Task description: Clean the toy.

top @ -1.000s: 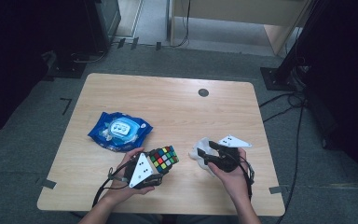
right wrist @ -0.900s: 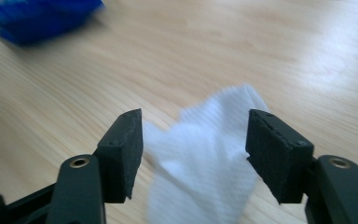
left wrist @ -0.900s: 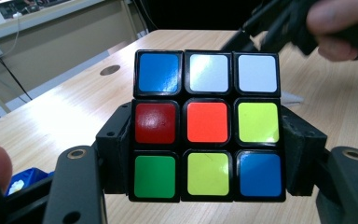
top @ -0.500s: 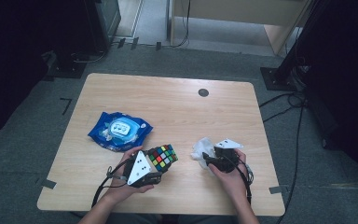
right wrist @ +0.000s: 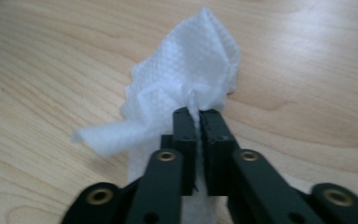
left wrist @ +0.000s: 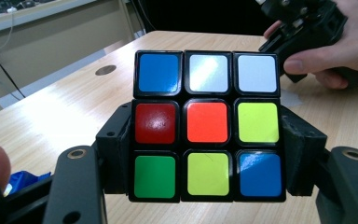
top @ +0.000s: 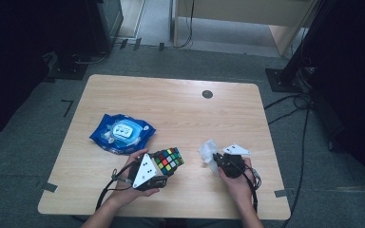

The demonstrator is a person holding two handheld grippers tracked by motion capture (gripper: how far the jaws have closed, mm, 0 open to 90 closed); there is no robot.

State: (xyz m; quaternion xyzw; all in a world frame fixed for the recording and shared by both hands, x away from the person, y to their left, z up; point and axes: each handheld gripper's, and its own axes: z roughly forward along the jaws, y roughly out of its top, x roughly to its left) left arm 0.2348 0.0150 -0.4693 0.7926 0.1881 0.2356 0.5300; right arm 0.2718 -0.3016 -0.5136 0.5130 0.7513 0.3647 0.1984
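Right gripper view had the white wipe [right wrist: 186,74] bunched up on the wooden table [right wrist: 307,56], with the right gripper [right wrist: 198,113] pinched shut on a fold of it; its jaws had just been closing, and the cloth sat squeezed between the two pads. From the high view, the wipe [top: 209,152] lay just to the right of the puzzle cube [top: 169,160], near the front edge of the table [top: 180,104]. The cube was clamped between the jaws of the left gripper [top: 164,166] and held above the tabletop, its coloured face [left wrist: 207,126] turned toward that gripper's camera. The blue wipes packet [top: 122,133] lay just to the left of the cube and a little behind it.

The likely trouble was the grip on the wipe: only a thin fold was caught (most of the cloth hung free), so it could slip out when lifted or rubbed against the cube. Pressing hard on the cube could also twist a layer or push it sideways out of the left jaws, since they held it by two smooth sides only
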